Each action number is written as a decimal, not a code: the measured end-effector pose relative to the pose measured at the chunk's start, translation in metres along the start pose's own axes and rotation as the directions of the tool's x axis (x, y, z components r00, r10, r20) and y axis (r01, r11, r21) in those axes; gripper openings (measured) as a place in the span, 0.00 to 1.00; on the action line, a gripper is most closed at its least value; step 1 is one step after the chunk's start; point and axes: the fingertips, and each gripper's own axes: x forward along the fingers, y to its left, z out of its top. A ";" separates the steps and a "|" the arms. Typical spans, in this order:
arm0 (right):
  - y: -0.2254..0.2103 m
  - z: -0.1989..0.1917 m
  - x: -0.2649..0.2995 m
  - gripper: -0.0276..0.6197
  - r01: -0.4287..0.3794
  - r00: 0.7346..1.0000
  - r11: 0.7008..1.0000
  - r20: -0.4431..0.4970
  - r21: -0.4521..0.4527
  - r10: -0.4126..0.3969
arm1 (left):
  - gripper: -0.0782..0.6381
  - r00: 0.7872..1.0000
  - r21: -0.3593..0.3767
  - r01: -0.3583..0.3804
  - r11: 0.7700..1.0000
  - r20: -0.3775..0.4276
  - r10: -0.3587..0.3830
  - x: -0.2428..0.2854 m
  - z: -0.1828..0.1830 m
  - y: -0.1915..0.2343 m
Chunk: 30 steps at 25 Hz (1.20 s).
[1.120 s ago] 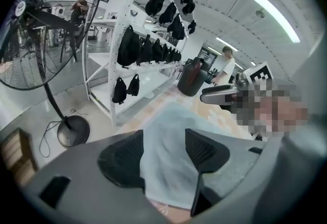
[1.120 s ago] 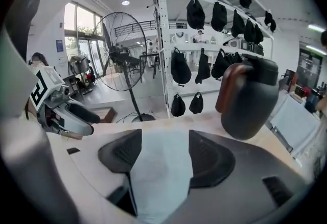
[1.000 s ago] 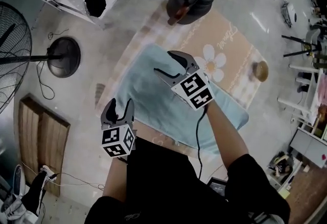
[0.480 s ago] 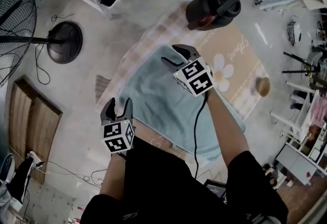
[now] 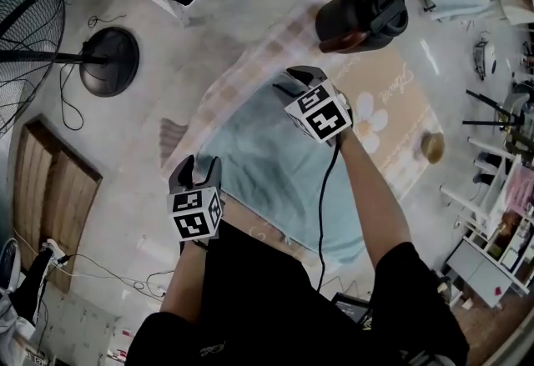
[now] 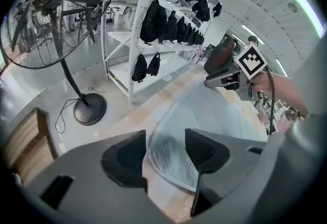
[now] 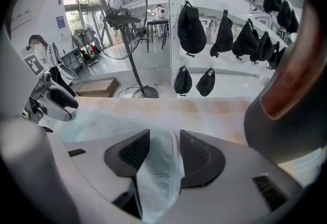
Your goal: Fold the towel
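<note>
1. Head view: a pale blue towel (image 5: pixel 267 164) lies spread on the beige floor mat (image 5: pixel 392 97). The left gripper (image 5: pixel 197 166) is at the towel corner by the mat's near edge, and the right gripper (image 5: pixel 294 81) is at the corner nearer the mat's middle.
2. Left gripper view: the jaws stand apart, with the towel's corner lying loose between them on the mat.
3. Right gripper view: the jaws, which have just been closing, pinch a bunched fold of towel.
</note>
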 end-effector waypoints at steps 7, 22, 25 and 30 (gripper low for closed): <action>0.001 -0.006 0.011 0.30 -0.015 0.999 1.000 -0.038 0.009 0.015 | 0.43 0.999 0.013 -0.007 1.000 -0.038 0.008 0.005 -0.003 0.003; 0.016 -0.002 0.007 0.11 -0.037 0.998 0.997 -0.044 -0.070 0.034 | 0.17 0.996 0.086 -0.032 0.996 -0.083 0.039 0.003 -0.009 0.014; 0.016 0.001 0.002 0.10 -0.036 0.999 0.996 -0.034 -0.082 0.033 | 0.15 0.996 0.065 -0.010 0.998 -0.084 0.015 0.001 -0.009 0.013; 0.013 0.015 -0.006 0.10 -0.017 1.000 0.997 -0.008 -0.073 0.016 | 0.14 0.999 0.076 0.002 0.997 -0.051 0.002 -0.007 0.007 0.019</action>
